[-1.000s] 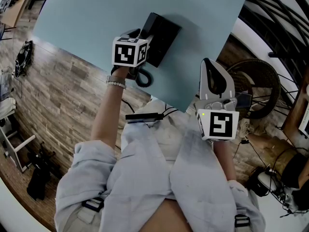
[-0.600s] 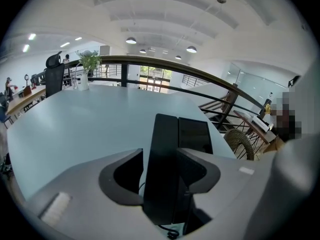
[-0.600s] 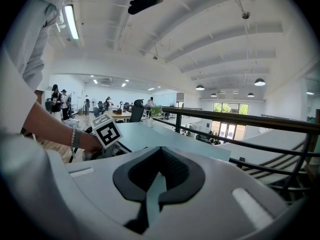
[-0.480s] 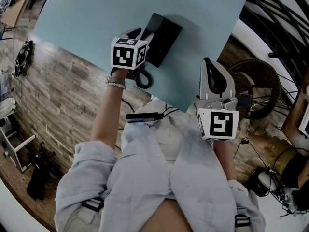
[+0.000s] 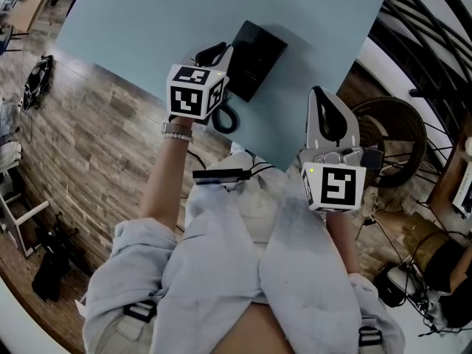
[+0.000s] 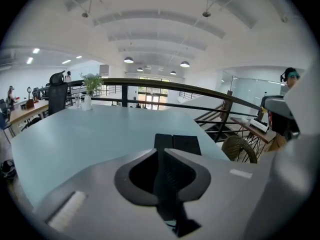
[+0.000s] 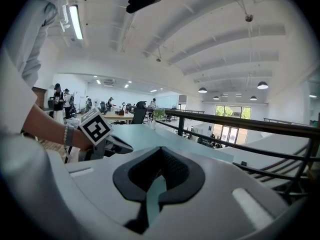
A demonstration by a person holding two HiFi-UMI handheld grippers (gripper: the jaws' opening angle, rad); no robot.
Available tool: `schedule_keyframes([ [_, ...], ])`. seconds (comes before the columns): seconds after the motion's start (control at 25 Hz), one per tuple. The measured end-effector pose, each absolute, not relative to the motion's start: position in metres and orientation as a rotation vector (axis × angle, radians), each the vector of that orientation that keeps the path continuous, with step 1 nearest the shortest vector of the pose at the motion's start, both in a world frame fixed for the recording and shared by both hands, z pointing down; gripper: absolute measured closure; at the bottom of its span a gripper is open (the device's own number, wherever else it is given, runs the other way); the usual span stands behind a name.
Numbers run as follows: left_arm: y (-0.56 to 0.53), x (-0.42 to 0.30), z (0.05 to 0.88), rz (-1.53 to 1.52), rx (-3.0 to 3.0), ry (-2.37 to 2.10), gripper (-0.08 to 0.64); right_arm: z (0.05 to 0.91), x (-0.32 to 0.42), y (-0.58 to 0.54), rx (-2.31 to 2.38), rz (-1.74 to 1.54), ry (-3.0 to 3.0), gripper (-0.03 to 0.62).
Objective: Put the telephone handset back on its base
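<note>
Black telephone handset (image 5: 209, 52): now clamped in the left gripper (image 6: 161, 151), whose jaws have just been closing and stand narrow with the dark body of the handset pinched between them. A moment ago it lay on the pale blue counter (image 5: 140, 28) along the near side of the base (image 5: 258, 56); it now sits higher, clear of the surface and just beside the base, not on it. Coiled cord (image 5: 225, 118): hangs in a loop below the gripper at the counter's edge. Right gripper (image 7: 161, 149): idle off the counter's near corner, jaws drawn together, nothing between them. Status, as judged: pick-up done; carrying the handset over the base and seating it in the cradle remains.
</note>
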State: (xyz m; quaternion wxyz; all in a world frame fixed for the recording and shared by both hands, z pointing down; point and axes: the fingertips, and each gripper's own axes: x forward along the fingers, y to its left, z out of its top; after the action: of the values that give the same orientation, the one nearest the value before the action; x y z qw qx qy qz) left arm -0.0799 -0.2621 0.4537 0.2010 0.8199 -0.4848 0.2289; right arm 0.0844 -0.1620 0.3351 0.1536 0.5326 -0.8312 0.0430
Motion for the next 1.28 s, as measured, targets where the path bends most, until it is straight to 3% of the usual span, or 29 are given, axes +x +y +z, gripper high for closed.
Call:
schedule_keyframes([
  [0.24,-0.251,-0.085,0.433,0.572,2.326,-1.386,0.555,0.329,0.078,-0.16,1.508,0.095,-2.393,0.586],
  [1.28,-0.178,-0.104,0.336,0.296,2.524,-1.432,0.557,0.306,0.029,-0.158,1.426,-0.007,-2.493,0.586],
])
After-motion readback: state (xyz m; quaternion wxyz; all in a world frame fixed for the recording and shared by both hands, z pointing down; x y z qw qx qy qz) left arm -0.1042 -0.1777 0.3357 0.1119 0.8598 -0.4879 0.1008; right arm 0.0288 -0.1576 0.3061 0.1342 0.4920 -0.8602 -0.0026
